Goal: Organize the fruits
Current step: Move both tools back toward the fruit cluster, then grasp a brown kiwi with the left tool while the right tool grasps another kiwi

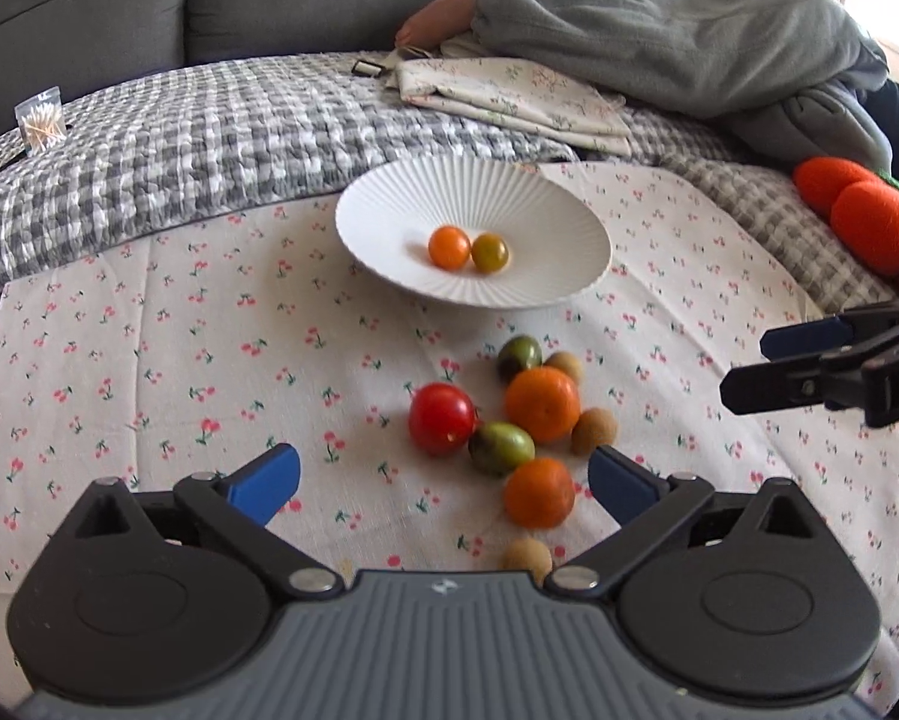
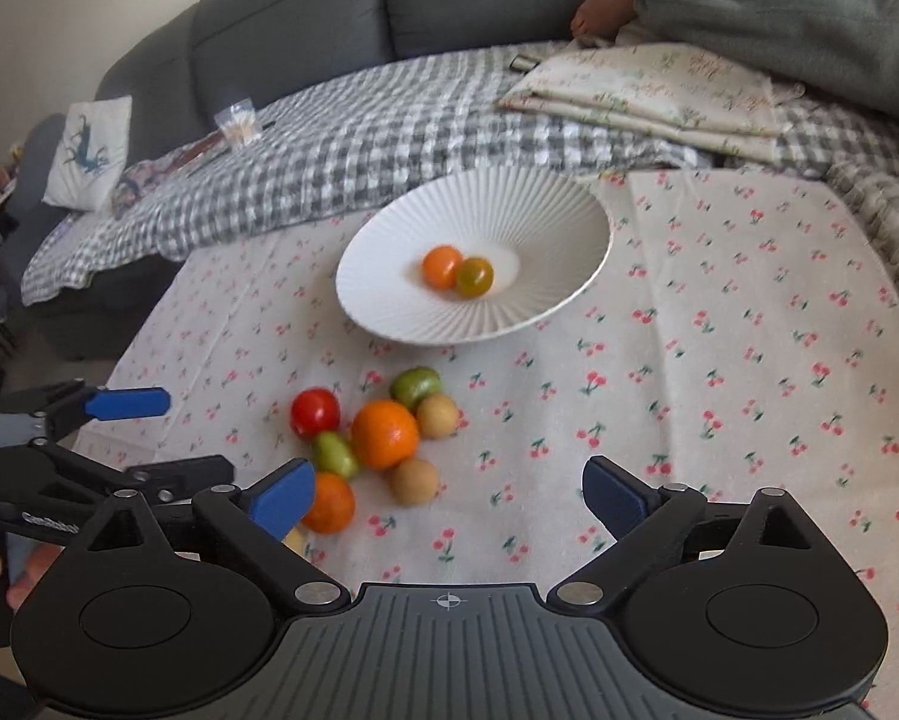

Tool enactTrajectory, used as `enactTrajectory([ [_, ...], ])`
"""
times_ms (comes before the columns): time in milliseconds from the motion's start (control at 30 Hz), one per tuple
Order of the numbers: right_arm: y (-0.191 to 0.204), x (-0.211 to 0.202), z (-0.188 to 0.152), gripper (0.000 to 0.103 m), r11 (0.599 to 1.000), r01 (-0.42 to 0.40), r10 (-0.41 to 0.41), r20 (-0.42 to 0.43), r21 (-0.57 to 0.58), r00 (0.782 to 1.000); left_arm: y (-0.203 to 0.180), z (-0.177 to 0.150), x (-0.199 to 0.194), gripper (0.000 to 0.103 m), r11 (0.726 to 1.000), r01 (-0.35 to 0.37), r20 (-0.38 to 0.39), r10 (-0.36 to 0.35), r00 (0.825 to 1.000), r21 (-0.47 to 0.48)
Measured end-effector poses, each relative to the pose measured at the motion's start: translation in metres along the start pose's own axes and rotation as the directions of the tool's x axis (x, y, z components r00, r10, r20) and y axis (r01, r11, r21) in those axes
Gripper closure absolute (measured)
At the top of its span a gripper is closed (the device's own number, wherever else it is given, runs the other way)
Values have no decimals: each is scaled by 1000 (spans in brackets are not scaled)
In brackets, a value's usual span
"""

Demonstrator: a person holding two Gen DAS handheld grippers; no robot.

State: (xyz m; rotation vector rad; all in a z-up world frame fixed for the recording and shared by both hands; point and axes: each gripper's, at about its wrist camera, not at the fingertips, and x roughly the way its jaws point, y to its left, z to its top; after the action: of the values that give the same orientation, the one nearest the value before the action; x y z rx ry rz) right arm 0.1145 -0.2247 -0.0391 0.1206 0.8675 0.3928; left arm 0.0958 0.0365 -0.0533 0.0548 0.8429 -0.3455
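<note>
Plenty of open cherry-print cloth (image 2: 719, 360) on the right side and front-left corner, nothing in the way there. The fruit cluster (image 1: 509, 420) crowds the front-middle, packed tight with barely a gap. The white plate (image 1: 389, 192) blocks the back edge, folded bedding (image 1: 509, 96) behind it.

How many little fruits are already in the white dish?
2: an orange tomato and a greenish tomato, touching side by side near the middle of the white dish. None seems hidden.
</note>
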Motion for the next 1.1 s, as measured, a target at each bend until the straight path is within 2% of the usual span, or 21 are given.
enactTrajectory([
  [200,0,3,-5,6,1000,-20,20,-21,-8,1000,-6,-10,3,1,1000,16,-21,-16,1000,19],
  [300,-3,4,-6,6,1000,-26,26,-28,-2,999,-12,-15,4,2,998,33,-22,-32,999,51],
  [567,-3,13,-12,7,1000,-22,22,-56,-16,998,-34,-33,16,6,985,82,-92,-68,993,150],
  [633,-3,15,-13,8,999,-30,29,-61,-12,998,-35,-35,17,13,984,79,-88,-65,994,161],
  [733,0,18,-15,8,999,-26,24,-67,-29,997,-33,-36,20,32,984,83,-94,-69,993,156],
  [800,2,20,-16,8,999,-24,21,-68,-35,997,-30,-37,23,50,984,97,-105,-82,991,147],
  [833,3,22,-16,9,999,-23,21,-69,-36,997,-30,-38,25,54,984,102,-112,-86,990,146],
  [900,3,24,-17,11,999,-23,20,-69,-36,997,-28,-40,29,71,984,109,-129,-91,988,141],
  [1000,3,27,-17,16,999,-27,25,-74,-27,997,-24,-39,31,82,986,111,-135,-94,986,125],
  [1100,0,31,-18,25,999,-39,37,-79,-17,996,-19,-37,30,82,988,112,-139,-98,985,101],
])
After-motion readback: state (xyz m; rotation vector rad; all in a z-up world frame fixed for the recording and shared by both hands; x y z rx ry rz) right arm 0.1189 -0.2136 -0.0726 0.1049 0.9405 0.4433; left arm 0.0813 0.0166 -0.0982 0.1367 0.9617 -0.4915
